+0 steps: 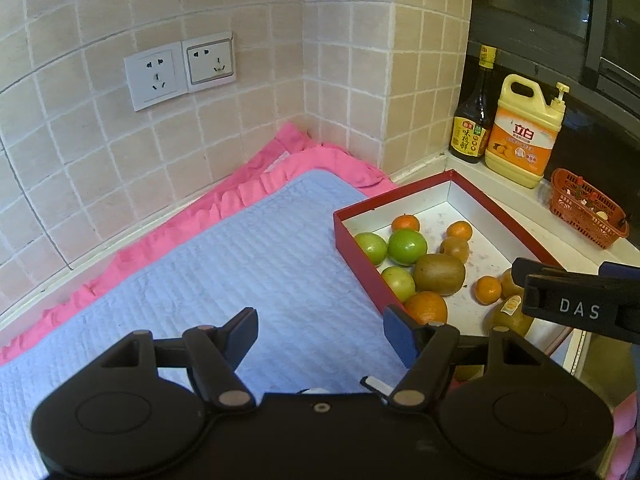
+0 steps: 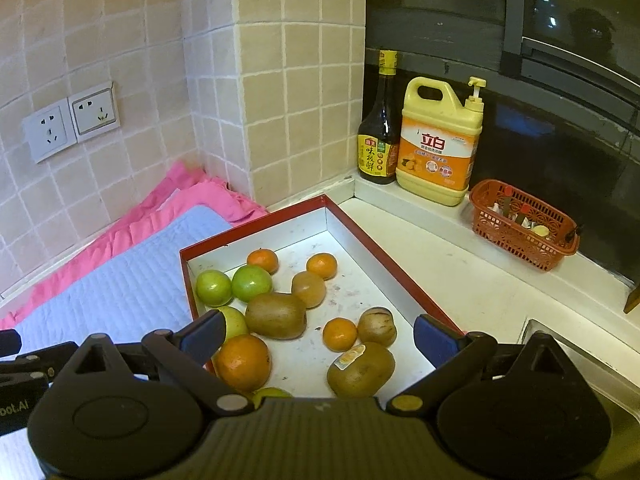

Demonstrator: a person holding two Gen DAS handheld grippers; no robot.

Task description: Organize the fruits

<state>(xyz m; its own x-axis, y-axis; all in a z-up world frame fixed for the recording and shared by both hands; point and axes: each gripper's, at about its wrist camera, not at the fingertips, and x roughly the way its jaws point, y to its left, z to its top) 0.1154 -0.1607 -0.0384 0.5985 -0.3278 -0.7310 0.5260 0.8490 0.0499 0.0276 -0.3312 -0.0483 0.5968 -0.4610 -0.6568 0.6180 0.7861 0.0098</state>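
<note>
A red-rimmed white box holds mixed fruit: green apples, brown kiwis, small oranges, a big orange and a stickered kiwi. My right gripper hovers open above the box's near half, nothing between its fingers. My left gripper stands open over the pale blue mat, just left of the box, holding nothing. The right gripper's finger shows at the right edge of the left wrist view.
A pink frilled cloth lies under the mat against the tiled wall with two sockets. On the sill behind stand a dark sauce bottle, a yellow detergent jug and a small orange basket. A sink edge lies at the right.
</note>
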